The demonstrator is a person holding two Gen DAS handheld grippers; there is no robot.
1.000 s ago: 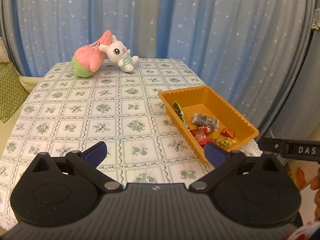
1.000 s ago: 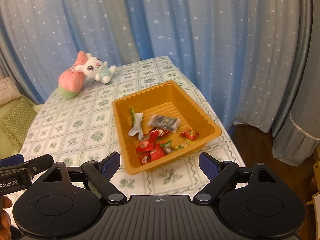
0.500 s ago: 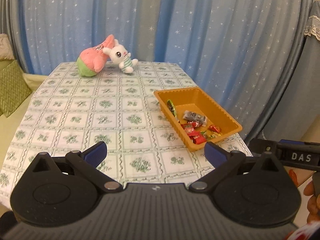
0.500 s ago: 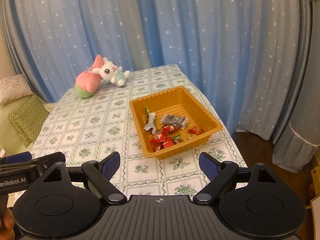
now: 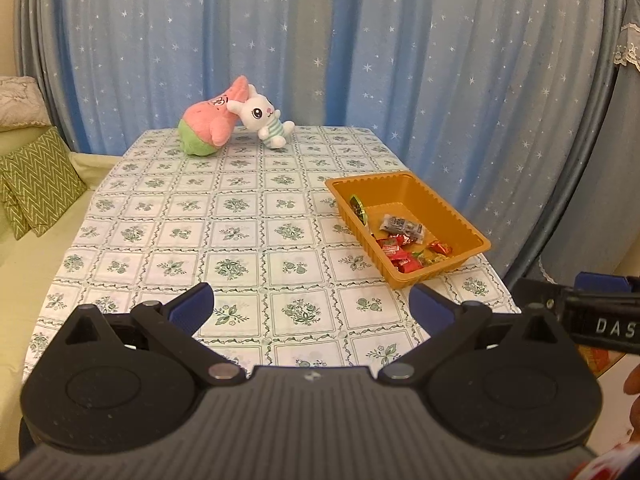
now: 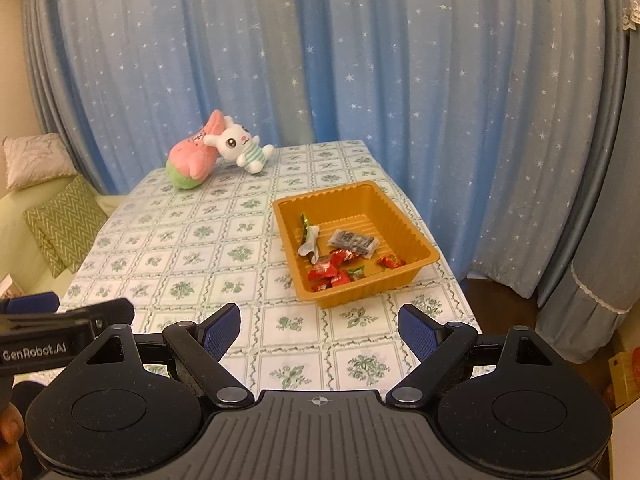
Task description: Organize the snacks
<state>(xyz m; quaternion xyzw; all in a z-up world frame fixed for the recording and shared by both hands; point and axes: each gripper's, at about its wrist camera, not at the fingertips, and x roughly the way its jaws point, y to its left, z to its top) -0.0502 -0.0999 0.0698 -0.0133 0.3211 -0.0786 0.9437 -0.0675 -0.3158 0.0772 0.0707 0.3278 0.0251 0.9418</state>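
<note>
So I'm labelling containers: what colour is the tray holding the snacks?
Orange tray, plain with ribbed walls; clearest in the right wrist view.

Glossy plastic tray (image 6: 416,240) (cloth tablecloth (image 6: 192,256)).

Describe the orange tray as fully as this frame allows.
The tray is a shallow, rectangular, orange container that looks like thin moulded plastic, with ribbed walls and a flat rim. It sits flat on the tablecloth near the table's right edge, turned slightly askew. Inside lie wrapped snacks: red packets, a dark packet and a green-and-white one. Neither gripper touches it.
</note>
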